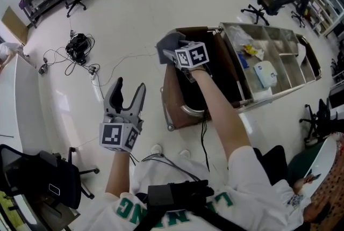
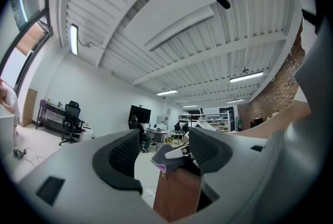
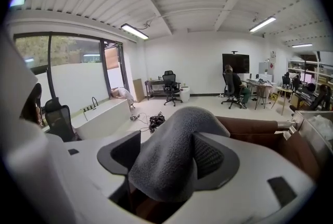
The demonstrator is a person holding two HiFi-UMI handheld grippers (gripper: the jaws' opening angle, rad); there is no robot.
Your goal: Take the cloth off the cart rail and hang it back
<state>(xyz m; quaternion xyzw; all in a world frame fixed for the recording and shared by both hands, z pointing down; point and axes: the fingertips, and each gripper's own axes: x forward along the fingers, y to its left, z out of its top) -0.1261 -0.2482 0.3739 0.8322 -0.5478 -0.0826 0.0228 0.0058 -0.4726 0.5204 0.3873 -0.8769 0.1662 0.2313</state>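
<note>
Two tongs wide apart: left tongs (image 1: 130, 85) empty at lower left, right tongs (image 3: 167, 158) loose around grey cloth (image 1: 169, 42) above cart (image 1: 177, 112). Probably almost done, only backing away to do.

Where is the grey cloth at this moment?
Head view, centre: the grey cloth sits at the right gripper's tip above the cart's brown end; in the right gripper view it drapes between the open jaws.
</note>
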